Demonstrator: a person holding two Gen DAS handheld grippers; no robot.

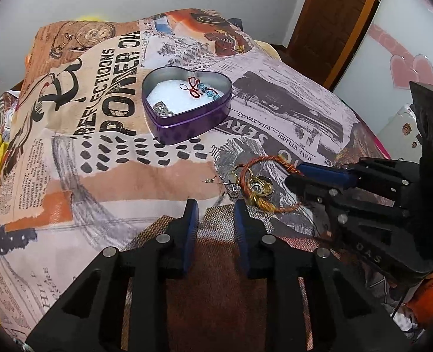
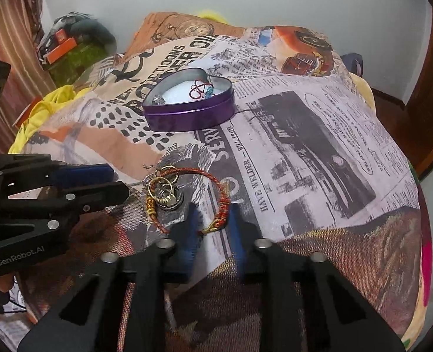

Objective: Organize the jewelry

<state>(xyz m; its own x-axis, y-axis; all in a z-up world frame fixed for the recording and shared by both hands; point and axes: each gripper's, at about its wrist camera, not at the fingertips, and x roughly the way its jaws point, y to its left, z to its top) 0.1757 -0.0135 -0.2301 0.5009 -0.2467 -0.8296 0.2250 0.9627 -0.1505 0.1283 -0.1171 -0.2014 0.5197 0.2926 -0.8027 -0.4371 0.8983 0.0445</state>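
Observation:
A purple heart-shaped tin (image 1: 187, 129) (image 2: 187, 117) sits open on the printed cloth, holding a red cord with blue beads (image 1: 201, 89) and a silver piece (image 1: 162, 110). An orange braided bracelet (image 1: 270, 183) (image 2: 216, 196) lies nearer, over gold rings (image 1: 259, 189) (image 2: 163, 193) and a small earring hook (image 1: 213, 179). My left gripper (image 1: 216, 208) is open and empty, just short of the pile. My right gripper (image 2: 212, 214) is open, its fingers on either side of the bracelet's near edge; it also shows in the left wrist view (image 1: 295, 173).
The printed cloth (image 1: 99, 176) covers a raised surface that drops off at the left and right edges. Yellow fabric (image 2: 49, 108) and a cluttered bag (image 2: 69, 41) lie at the left. A wooden door (image 1: 333, 20) stands at the back right.

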